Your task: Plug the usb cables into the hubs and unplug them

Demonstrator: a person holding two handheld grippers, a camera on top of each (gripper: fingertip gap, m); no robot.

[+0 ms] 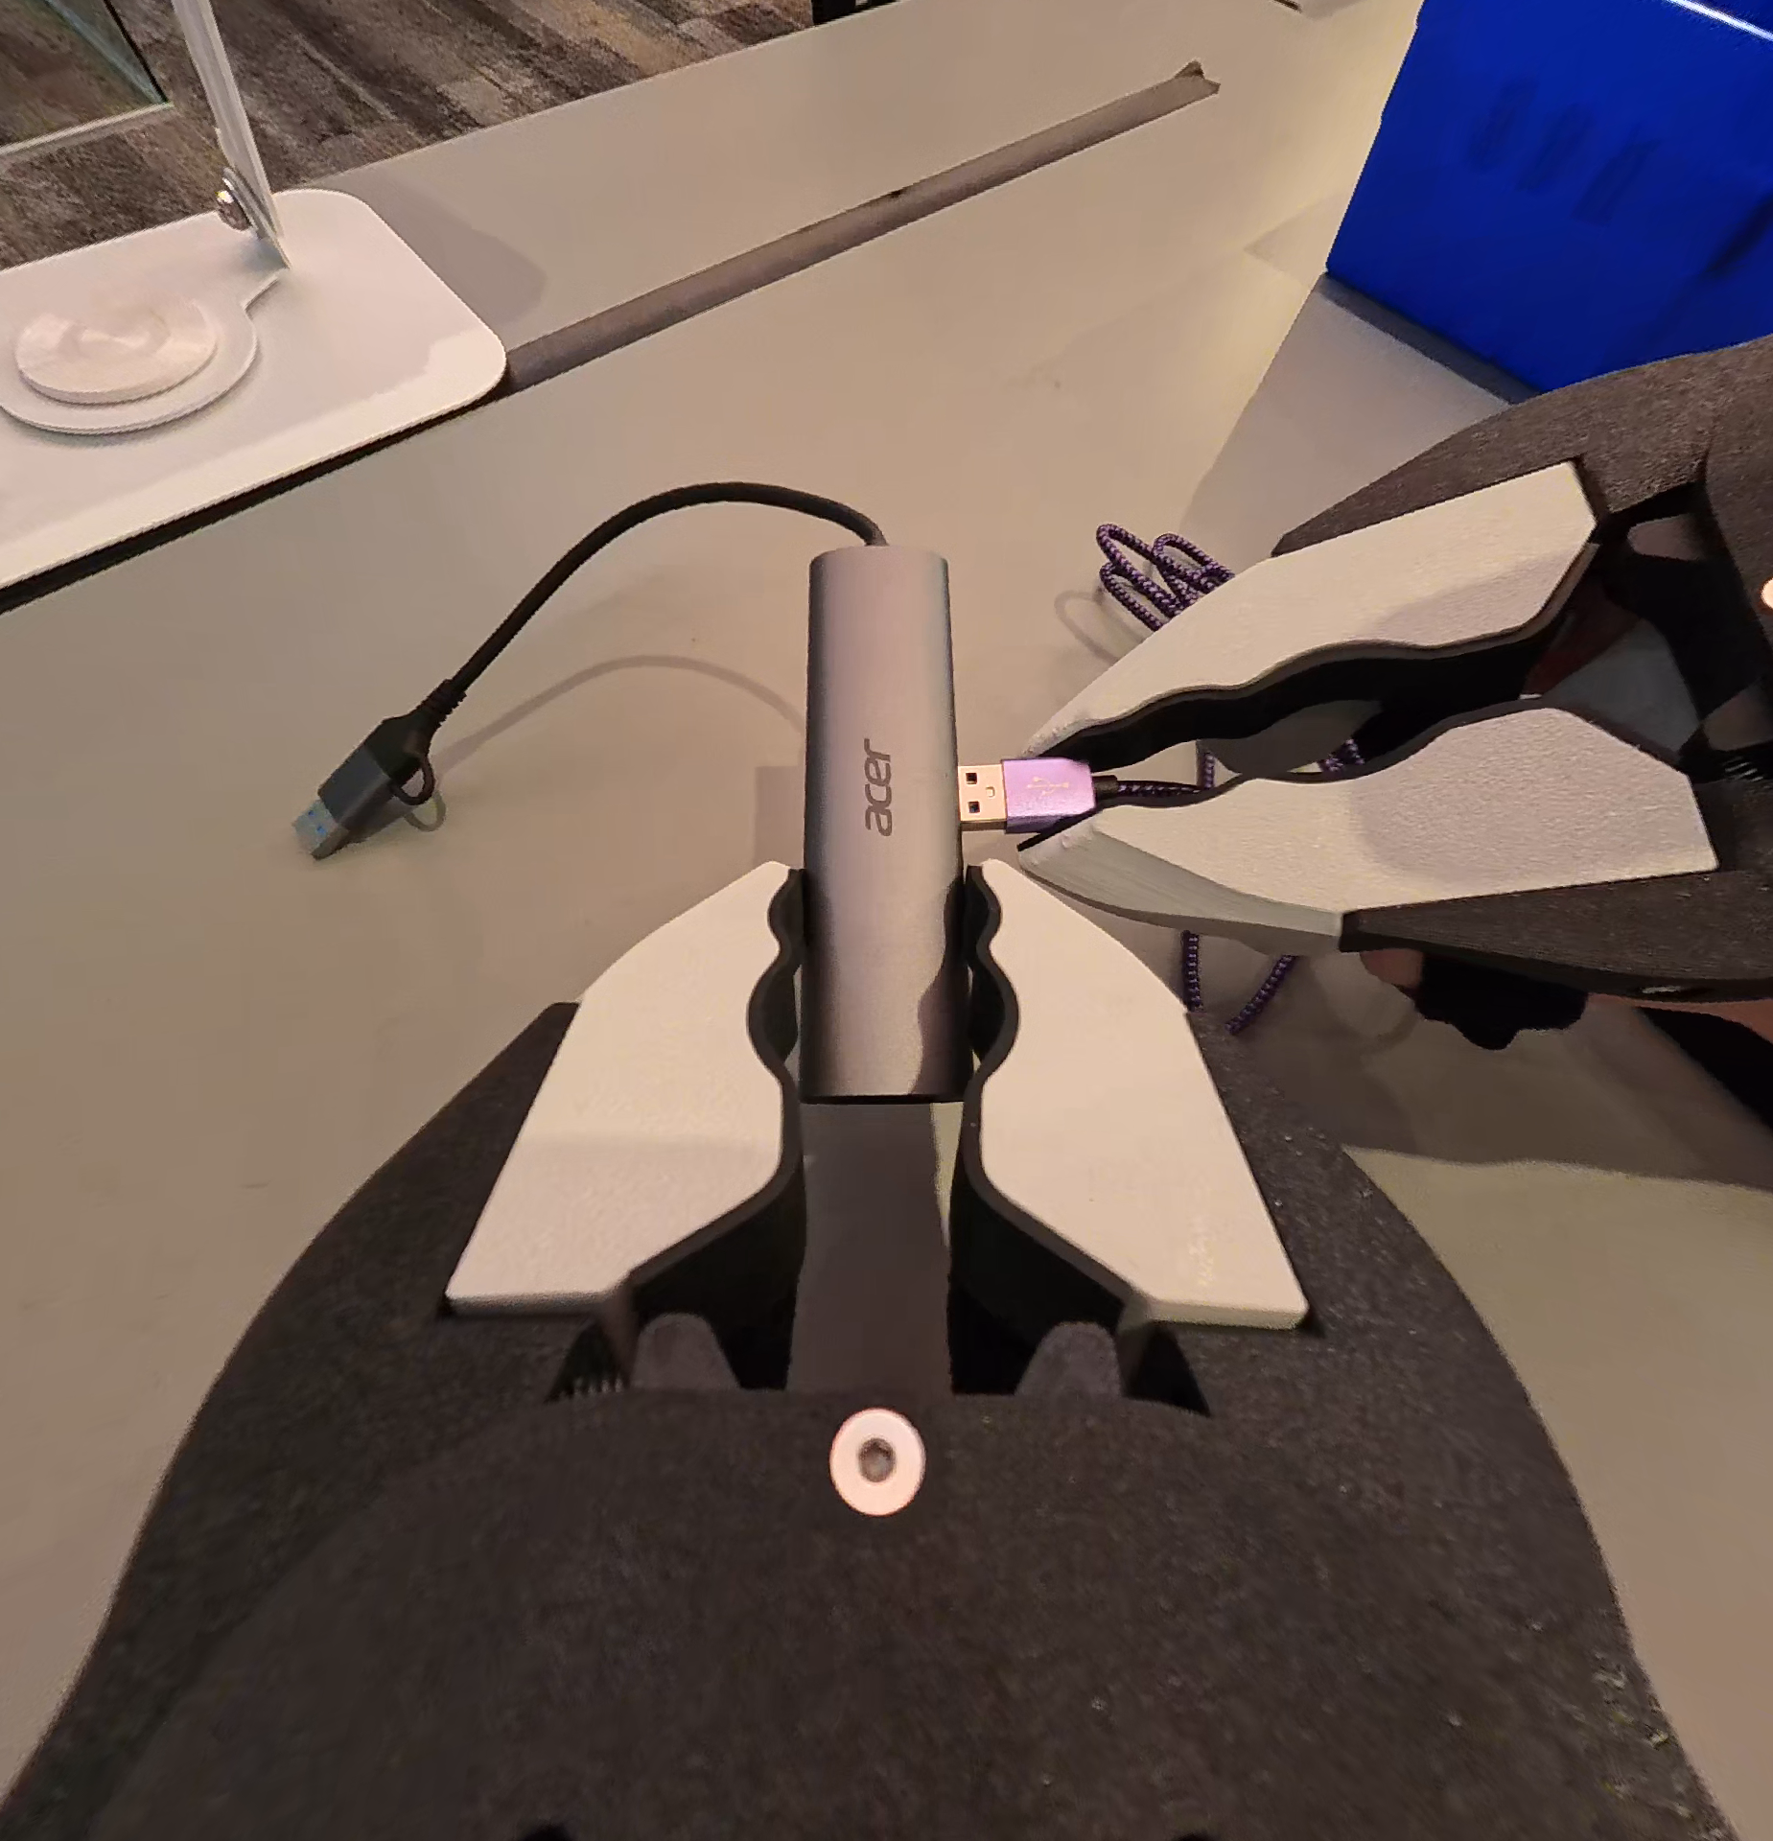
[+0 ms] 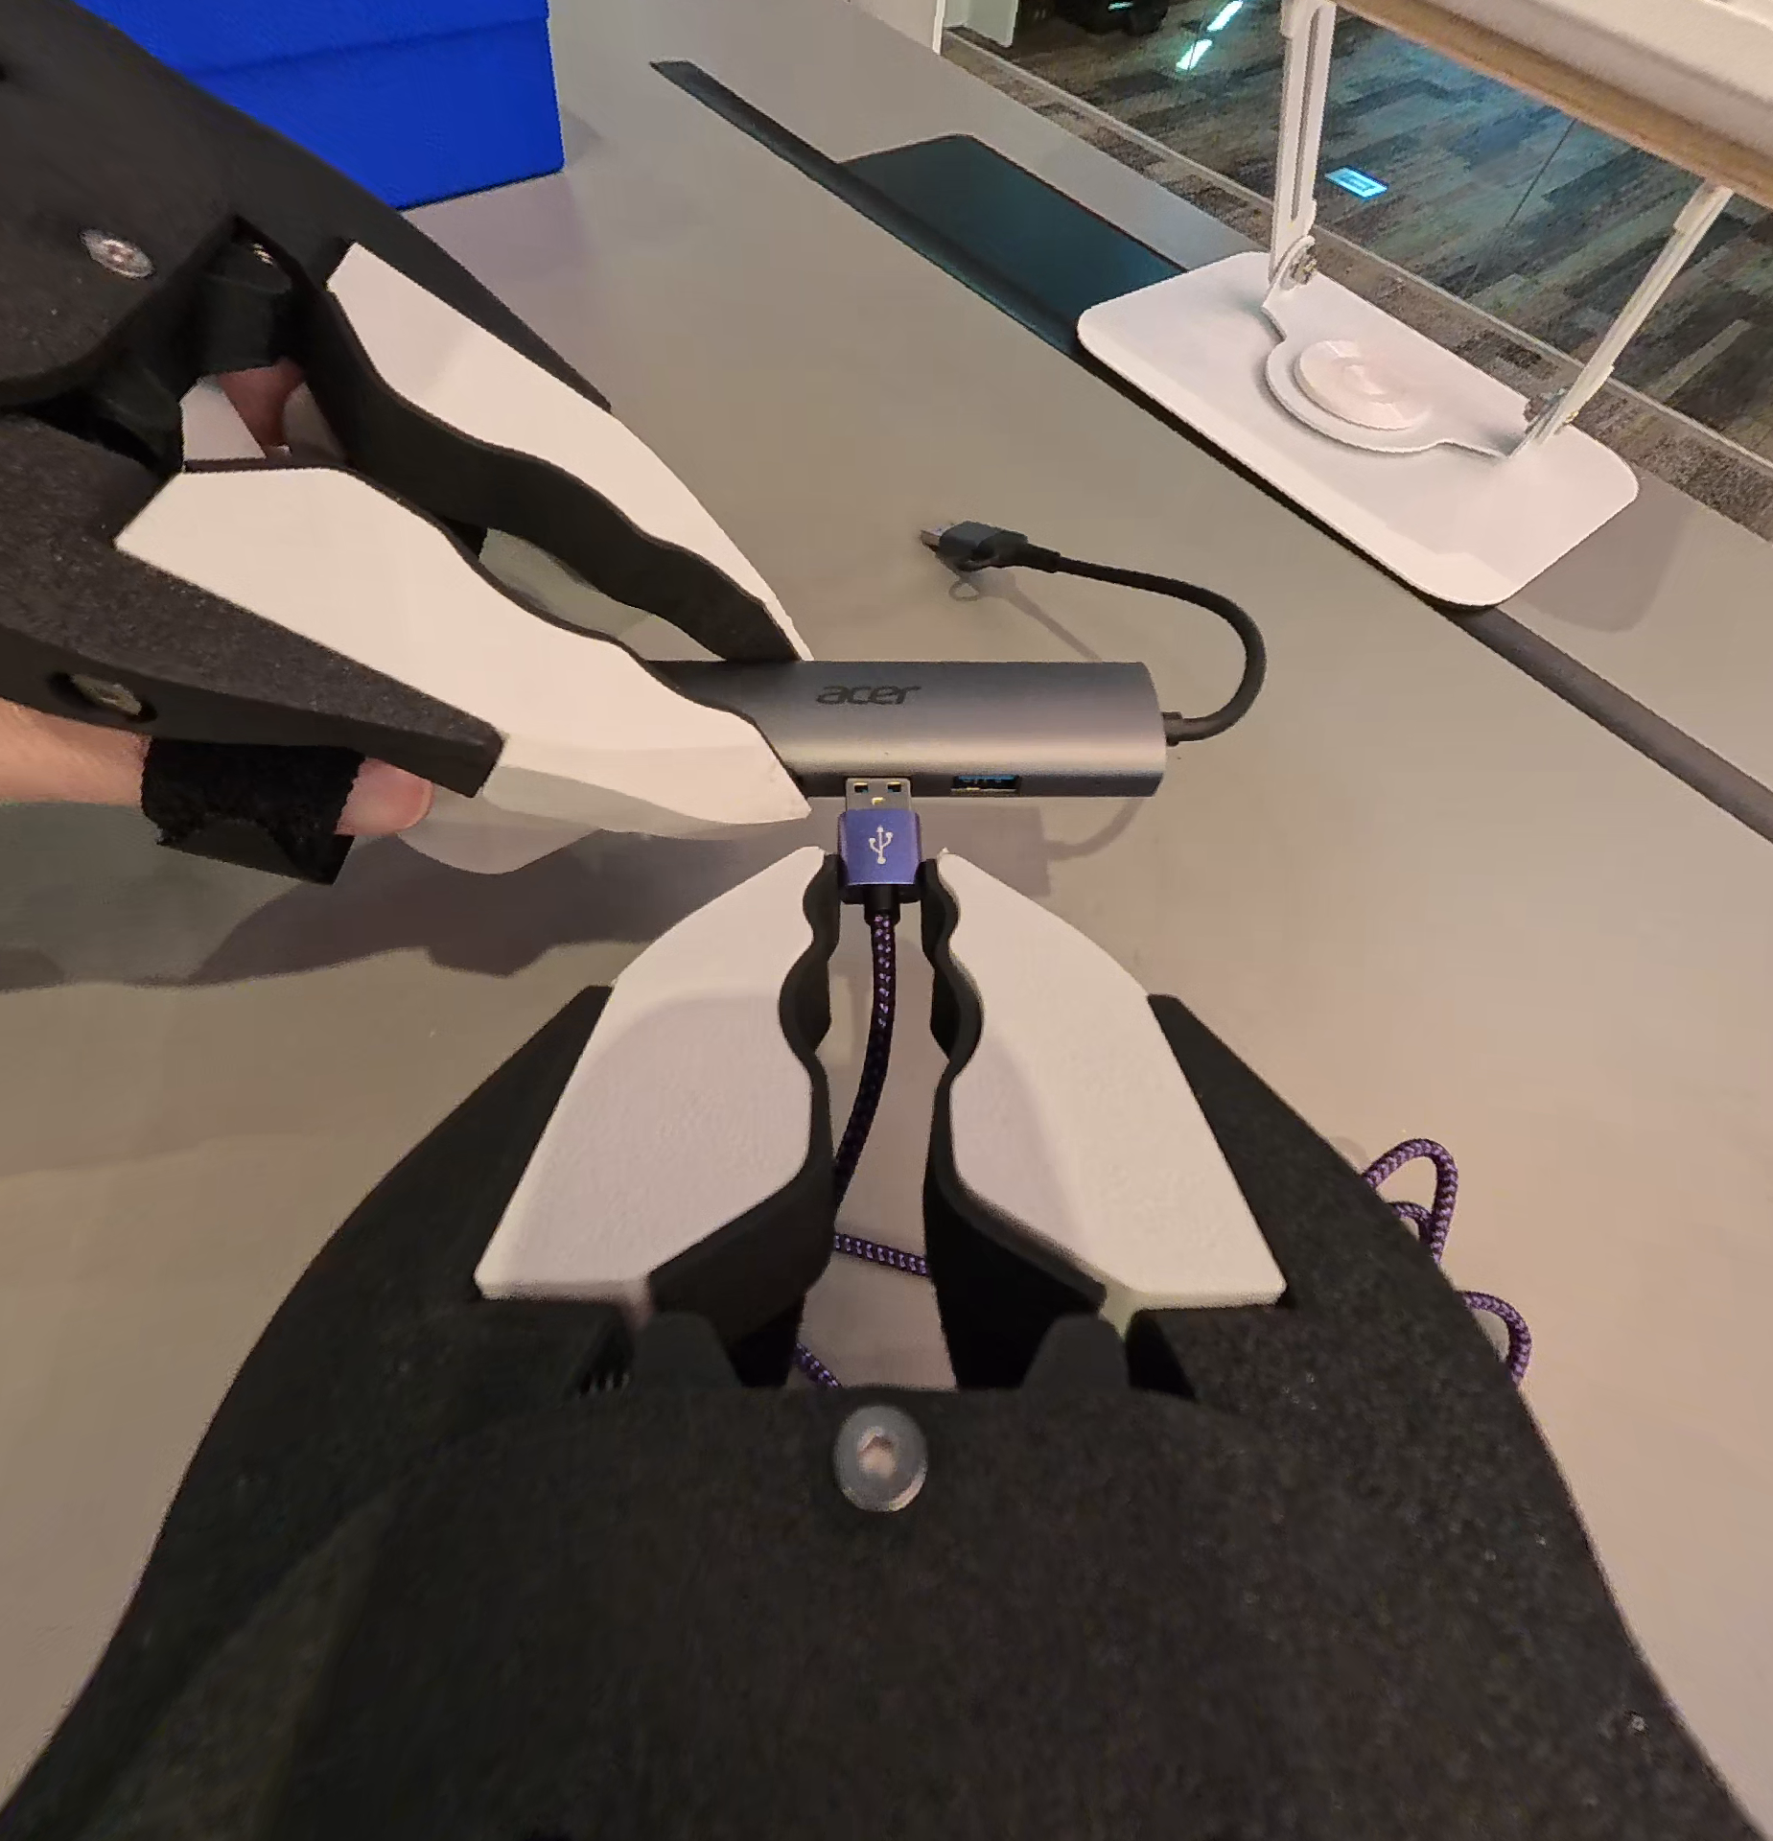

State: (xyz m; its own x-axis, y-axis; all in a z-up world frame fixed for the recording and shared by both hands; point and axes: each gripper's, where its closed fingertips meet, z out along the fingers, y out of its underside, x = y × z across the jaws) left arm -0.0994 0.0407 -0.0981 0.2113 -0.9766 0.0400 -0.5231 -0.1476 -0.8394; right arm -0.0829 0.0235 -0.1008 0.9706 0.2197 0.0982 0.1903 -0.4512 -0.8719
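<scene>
A grey USB hub (image 1: 877,717) lies lengthwise between the fingers of my left gripper (image 1: 880,877), which is shut on its near half. The hub's short black cable ends in a loose plug (image 1: 354,797) on the table. My right gripper (image 2: 877,862) is shut on the purple plug (image 2: 877,837) of a purple braided cable (image 2: 1410,1185). The plug's metal tip sits at the mouth of a side port of the hub (image 2: 962,712); most of the metal still shows. An empty port (image 2: 987,784) lies beside it. The right gripper (image 1: 1031,797) comes in from the right in the left wrist view.
A white stand base (image 1: 215,329) sits at the table's far side, also in the right wrist view (image 2: 1360,428). A blue box (image 1: 1579,169) stands behind the right gripper. A dark groove (image 1: 862,219) runs across the grey table. Braided cable loops (image 1: 1161,568) lie behind the right gripper.
</scene>
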